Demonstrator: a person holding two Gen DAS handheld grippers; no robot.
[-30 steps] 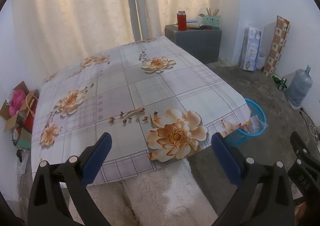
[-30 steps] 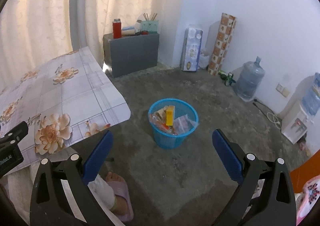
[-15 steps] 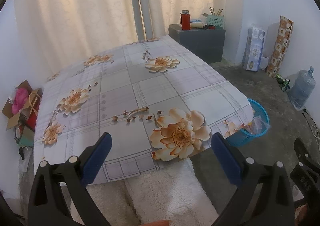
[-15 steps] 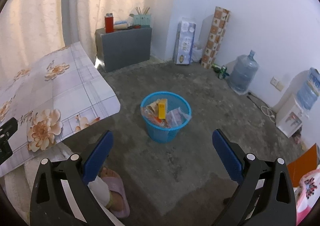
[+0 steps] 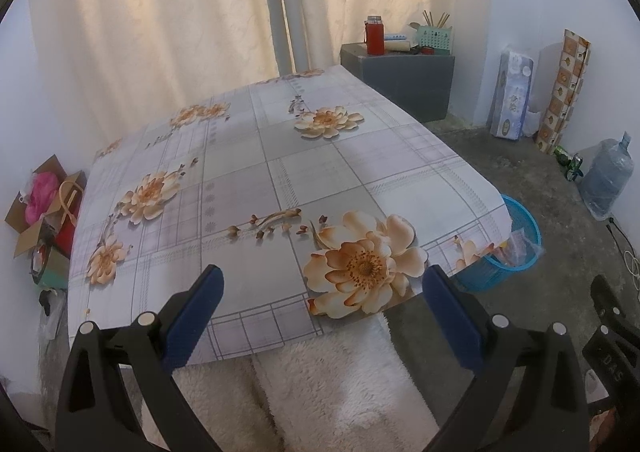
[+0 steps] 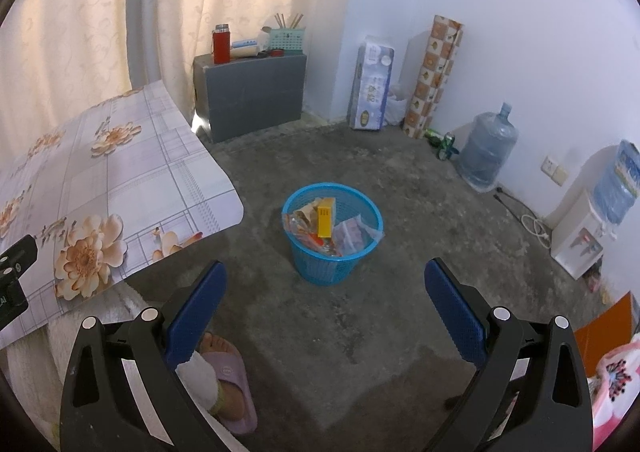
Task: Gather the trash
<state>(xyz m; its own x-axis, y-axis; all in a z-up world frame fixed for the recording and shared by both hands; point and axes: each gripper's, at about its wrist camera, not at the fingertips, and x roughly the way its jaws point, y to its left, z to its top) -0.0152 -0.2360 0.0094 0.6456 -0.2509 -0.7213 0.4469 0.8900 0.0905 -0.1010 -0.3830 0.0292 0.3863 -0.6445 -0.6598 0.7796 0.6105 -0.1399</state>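
A blue mesh trash basket [image 6: 333,248] stands on the concrete floor and holds a yellow box [image 6: 325,221] and several wrappers [image 6: 352,236]. My right gripper [image 6: 326,284] is open and empty, above the floor just in front of the basket. My left gripper [image 5: 322,290] is open and empty over the near edge of the flowered table [image 5: 256,180], which carries no loose items. The basket also shows in the left wrist view [image 5: 516,252], partly hidden behind the table's right corner.
A grey cabinet [image 6: 250,96] with a red flask stands at the back wall. A tissue pack [image 6: 372,84], a patterned roll [image 6: 434,76], a water jug [image 6: 486,152] and a dispenser [image 6: 580,236] line the right wall. A foot in a slipper [image 6: 224,384] is near my right gripper.
Both views have shifted slightly: the table sits a little farther from my left gripper, and the basket has drifted back towards the centre of the right wrist view. Both grippers stay open.
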